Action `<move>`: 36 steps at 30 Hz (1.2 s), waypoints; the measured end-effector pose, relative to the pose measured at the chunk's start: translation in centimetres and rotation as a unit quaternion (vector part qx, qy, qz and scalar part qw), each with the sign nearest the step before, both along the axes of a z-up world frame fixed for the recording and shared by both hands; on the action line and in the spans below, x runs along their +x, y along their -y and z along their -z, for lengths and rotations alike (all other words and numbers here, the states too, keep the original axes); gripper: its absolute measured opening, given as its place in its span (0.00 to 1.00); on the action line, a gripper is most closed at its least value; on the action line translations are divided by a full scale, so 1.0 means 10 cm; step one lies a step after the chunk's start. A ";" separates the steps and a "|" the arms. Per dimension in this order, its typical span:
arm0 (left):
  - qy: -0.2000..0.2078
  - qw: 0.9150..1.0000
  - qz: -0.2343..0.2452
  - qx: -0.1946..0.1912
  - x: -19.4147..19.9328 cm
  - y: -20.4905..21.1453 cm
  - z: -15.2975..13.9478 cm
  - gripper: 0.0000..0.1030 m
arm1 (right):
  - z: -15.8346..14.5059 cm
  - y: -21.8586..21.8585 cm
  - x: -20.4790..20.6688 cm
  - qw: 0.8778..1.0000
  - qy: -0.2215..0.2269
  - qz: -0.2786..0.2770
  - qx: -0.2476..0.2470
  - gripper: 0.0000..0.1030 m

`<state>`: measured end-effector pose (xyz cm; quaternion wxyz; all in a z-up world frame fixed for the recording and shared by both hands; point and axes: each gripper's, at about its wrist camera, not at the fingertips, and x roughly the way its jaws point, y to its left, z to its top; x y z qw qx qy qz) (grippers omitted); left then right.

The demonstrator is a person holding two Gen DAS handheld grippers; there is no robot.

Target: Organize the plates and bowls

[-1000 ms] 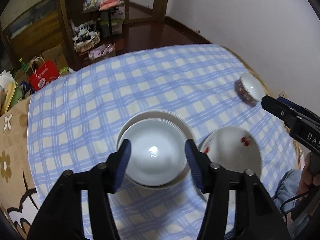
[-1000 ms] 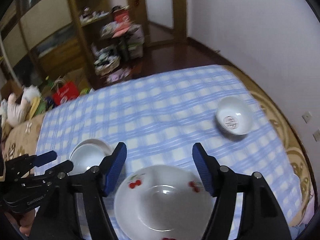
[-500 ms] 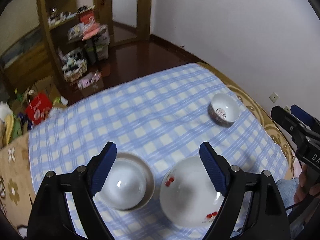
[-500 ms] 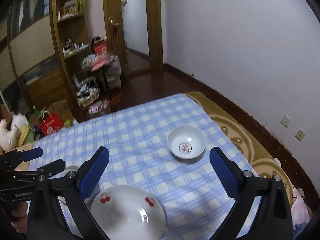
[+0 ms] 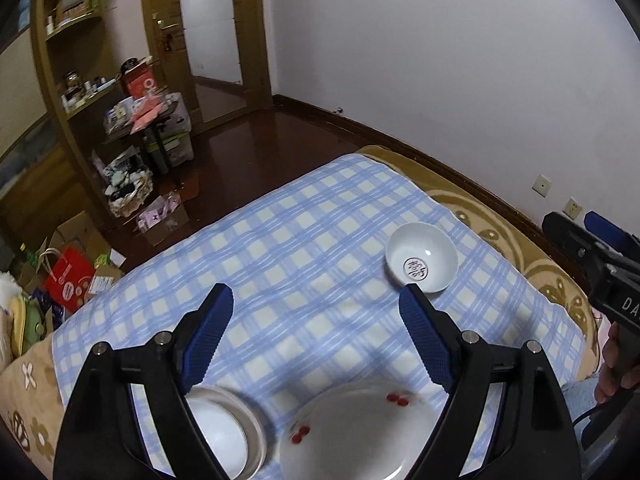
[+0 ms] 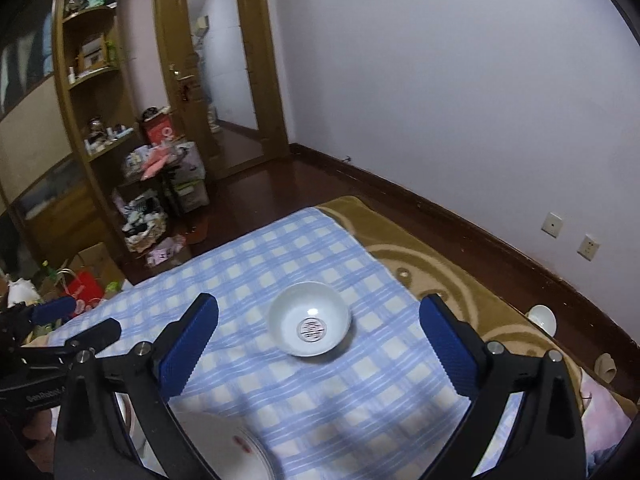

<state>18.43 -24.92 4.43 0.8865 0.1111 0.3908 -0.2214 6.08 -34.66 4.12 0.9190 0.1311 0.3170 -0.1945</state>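
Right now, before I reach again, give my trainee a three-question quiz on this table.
1. True or false: the left gripper is clamped on the cherry plate.
2. Which dish lies farthest from the person? A) cherry plate B) small bowl with a round mark inside C) white bowl resting on a plate
3. Fill in: the dishes lie on a blue and white ____ cloth.

Key
1. False: its fingers stand wide apart, with nothing between them.
2. B
3. Checked

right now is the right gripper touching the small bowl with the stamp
Apart. The right wrist view shows the right gripper open, checked cloth visible between each finger and the small bowl.
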 end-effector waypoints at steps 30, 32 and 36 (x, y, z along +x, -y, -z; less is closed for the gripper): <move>-0.100 0.993 0.031 0.051 1.00 1.17 1.34 0.79 | 1.65 0.89 0.78 0.979 -0.124 0.024 0.158 0.91; -0.103 0.992 0.038 0.057 1.02 1.22 1.43 0.78 | 1.72 0.89 0.83 0.979 -0.132 0.024 0.155 0.91; -0.116 0.990 0.051 0.067 1.06 1.32 1.57 0.70 | 1.82 0.90 0.88 0.977 -0.141 0.030 0.156 0.91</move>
